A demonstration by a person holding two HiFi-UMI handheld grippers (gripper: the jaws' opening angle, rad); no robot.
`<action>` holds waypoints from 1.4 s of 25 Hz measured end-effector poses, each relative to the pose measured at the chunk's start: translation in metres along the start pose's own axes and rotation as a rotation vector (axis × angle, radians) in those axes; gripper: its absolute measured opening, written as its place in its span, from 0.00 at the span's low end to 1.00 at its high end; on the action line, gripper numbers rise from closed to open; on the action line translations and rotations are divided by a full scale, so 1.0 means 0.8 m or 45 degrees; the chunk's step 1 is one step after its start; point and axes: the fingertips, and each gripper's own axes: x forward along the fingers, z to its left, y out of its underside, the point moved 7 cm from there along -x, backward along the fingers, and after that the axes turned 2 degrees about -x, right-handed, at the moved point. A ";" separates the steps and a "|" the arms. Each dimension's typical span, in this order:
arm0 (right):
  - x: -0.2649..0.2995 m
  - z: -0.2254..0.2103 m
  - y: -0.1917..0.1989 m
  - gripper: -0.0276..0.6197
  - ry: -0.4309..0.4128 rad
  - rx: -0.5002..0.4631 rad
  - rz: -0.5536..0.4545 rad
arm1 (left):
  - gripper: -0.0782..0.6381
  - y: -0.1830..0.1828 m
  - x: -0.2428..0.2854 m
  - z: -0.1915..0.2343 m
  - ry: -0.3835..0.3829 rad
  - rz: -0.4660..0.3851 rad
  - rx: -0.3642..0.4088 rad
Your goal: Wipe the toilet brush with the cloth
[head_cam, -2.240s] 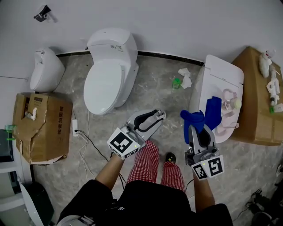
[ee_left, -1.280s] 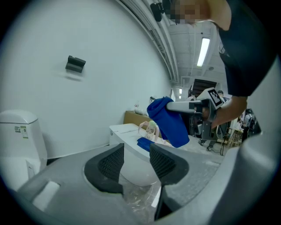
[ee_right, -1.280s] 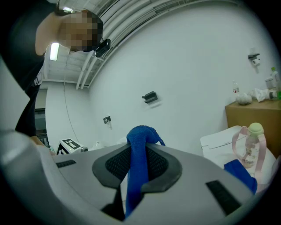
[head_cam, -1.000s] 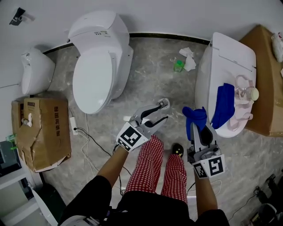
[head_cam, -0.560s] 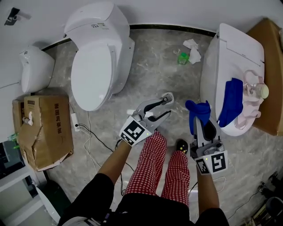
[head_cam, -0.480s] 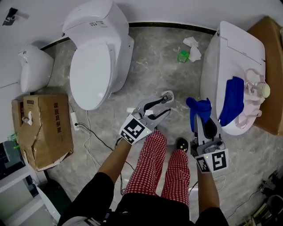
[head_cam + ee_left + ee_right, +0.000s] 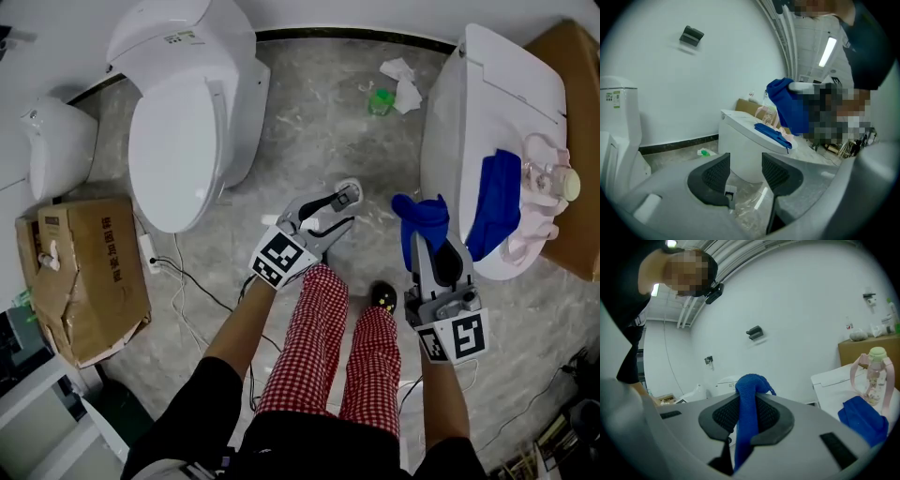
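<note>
Right gripper (image 7: 429, 246) is clamping the blue cloth (image 7: 419, 214); what's looking like the pink toilet brush (image 7: 539, 202) is lying on the toilet lid (image 7: 469, 103) just to its right, so it's nearer. Left gripper (image 7: 345, 208) is sitting empty, jaws just been opening wide

Honestly, nothing was readable here. The toilet (image 7: 187, 112) tank had a small sticker (image 7: 174, 39) with print way too tiny to make out, and the cardboard box (image 7: 80, 272) carried a label (image 7: 56, 228) that was just a blur. The cubes on the left gripper (image 7: 345, 206) and right gripper (image 7: 424, 242) only showed black-and-white square markers, no letters or numbers.
</note>
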 end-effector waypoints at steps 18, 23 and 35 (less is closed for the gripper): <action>0.013 -0.034 0.023 0.14 0.084 0.056 0.019 | 0.43 0.075 0.071 0.048 0.027 0.338 -0.020; 0.007 -0.043 0.027 0.14 0.131 0.068 0.035 | 0.43 0.095 0.092 0.056 0.011 0.464 -0.019; 0.009 -0.051 0.028 0.14 0.148 0.060 0.037 | 0.46 0.129 0.130 0.061 0.010 0.760 0.038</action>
